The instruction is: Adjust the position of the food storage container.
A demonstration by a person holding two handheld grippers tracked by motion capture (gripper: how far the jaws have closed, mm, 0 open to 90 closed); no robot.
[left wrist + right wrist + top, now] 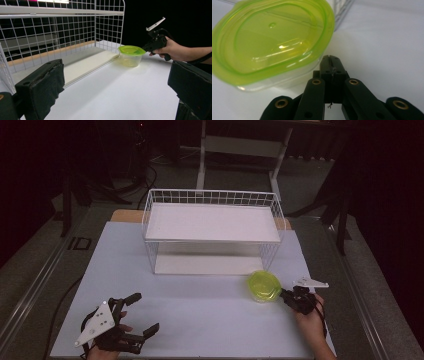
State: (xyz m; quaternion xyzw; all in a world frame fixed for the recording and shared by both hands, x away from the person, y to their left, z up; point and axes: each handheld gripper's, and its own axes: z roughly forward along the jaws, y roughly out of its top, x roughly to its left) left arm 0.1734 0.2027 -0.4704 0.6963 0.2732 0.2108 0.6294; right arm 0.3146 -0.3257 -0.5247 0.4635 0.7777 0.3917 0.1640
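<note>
Lime-green and translucent, the lid tops a small clear plastic container (264,286) that stands on the white surface (200,315), just in front of the right front corner of a white wire shelf rack (212,227). The rack has two white boards, one above the other, and both are bare.

The right gripper (287,296) comes in from the container's right side, its jaws pressed flat together with nothing between them; in the right gripper view their tip sits right at the container's wall under the lid's edge, though whether it actually touches cannot be told. The person's right hand (311,317) holds the gripper low over the surface.

The left gripper (142,315) rests near the front left of the surface, well apart from the container. Its jaws stand wide and hold nothing; in the left gripper view the two black pads (41,92) frame the rack and the container beyond.
</note>
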